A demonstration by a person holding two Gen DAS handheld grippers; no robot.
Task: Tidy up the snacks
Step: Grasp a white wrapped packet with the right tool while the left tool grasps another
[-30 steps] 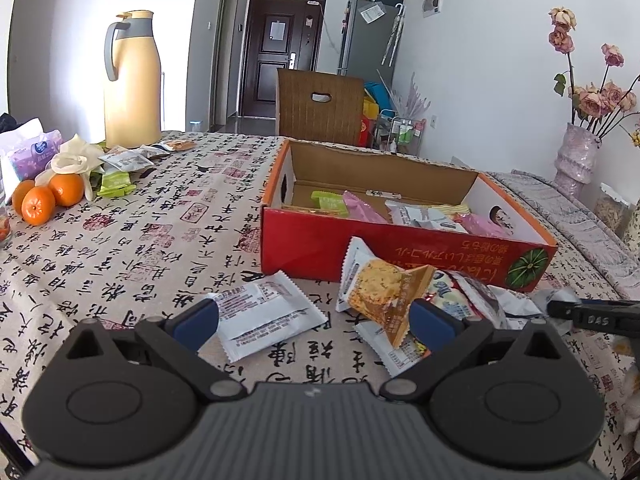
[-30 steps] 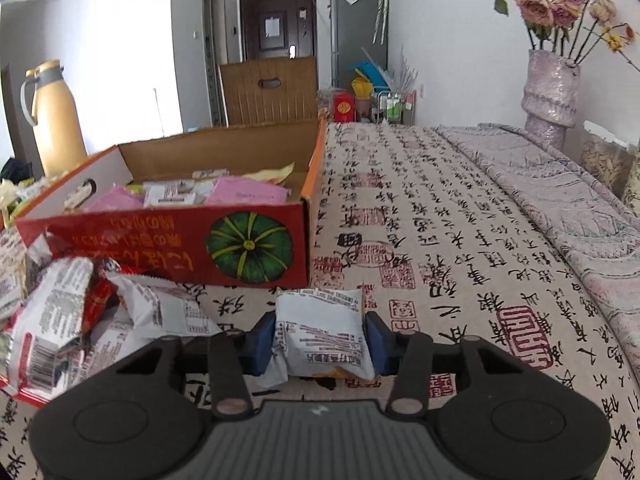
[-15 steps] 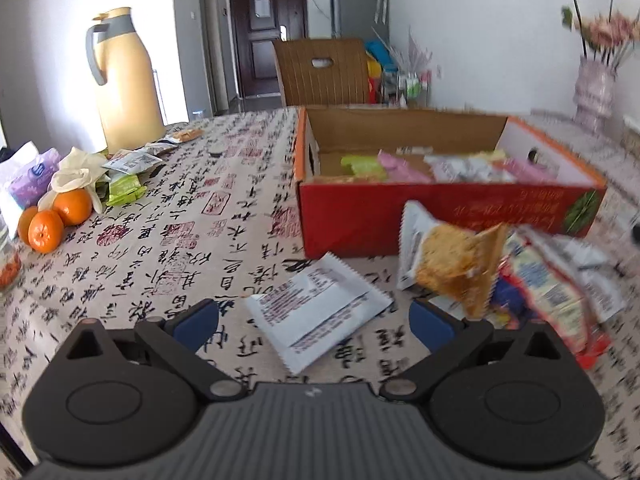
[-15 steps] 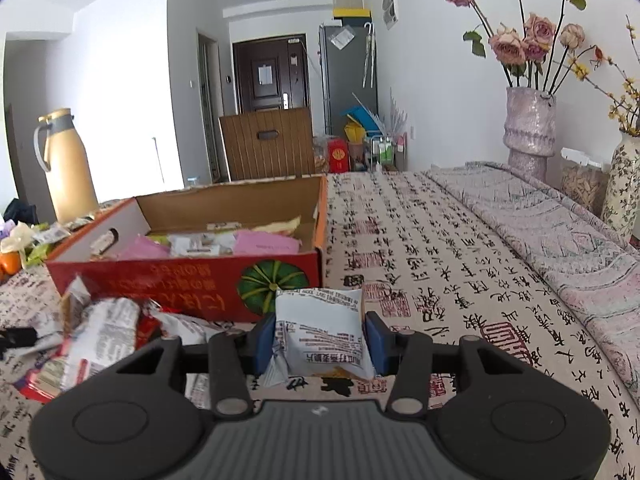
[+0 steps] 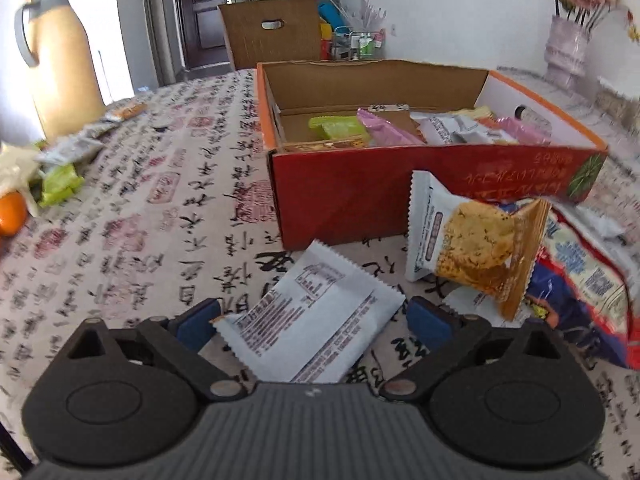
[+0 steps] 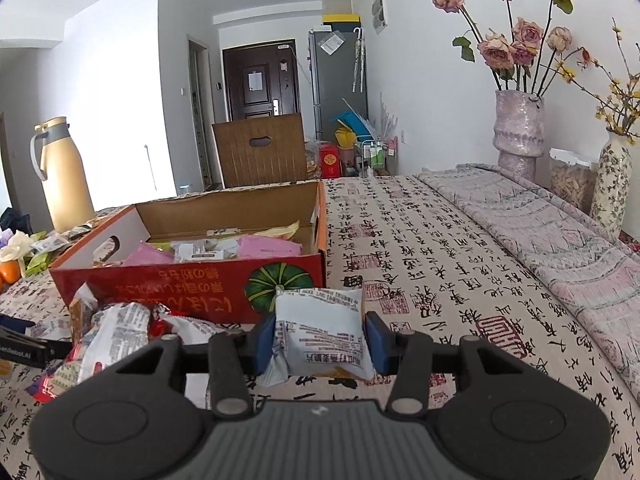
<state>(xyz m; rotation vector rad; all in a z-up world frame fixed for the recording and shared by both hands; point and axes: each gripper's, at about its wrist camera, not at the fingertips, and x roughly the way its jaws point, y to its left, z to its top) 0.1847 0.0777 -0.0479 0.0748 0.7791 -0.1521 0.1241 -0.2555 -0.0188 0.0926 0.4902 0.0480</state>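
The red cardboard box point(image 5: 400, 184) sits on the script-printed tablecloth point(image 5: 160, 208), already partly filled with snack packets. Just in front of its near-left corner, the left gripper point(image 5: 308, 320) straddles a flat white packet point(image 5: 316, 316); its jaws, wide apart, have just been closing and press nothing. By the box's pumpkin-printed corner, the right gripper point(image 6: 319, 342) clenches 1 puffy white snack pack point(image 6: 320, 330) above the cloth.

Both cameras ride the grippers, looking forward over the table point(image 5: 168, 216) — the left one tilted down, close to the packets; the right one more level. Both catch the box point(image 5: 360, 196) point(image 6: 192, 288).
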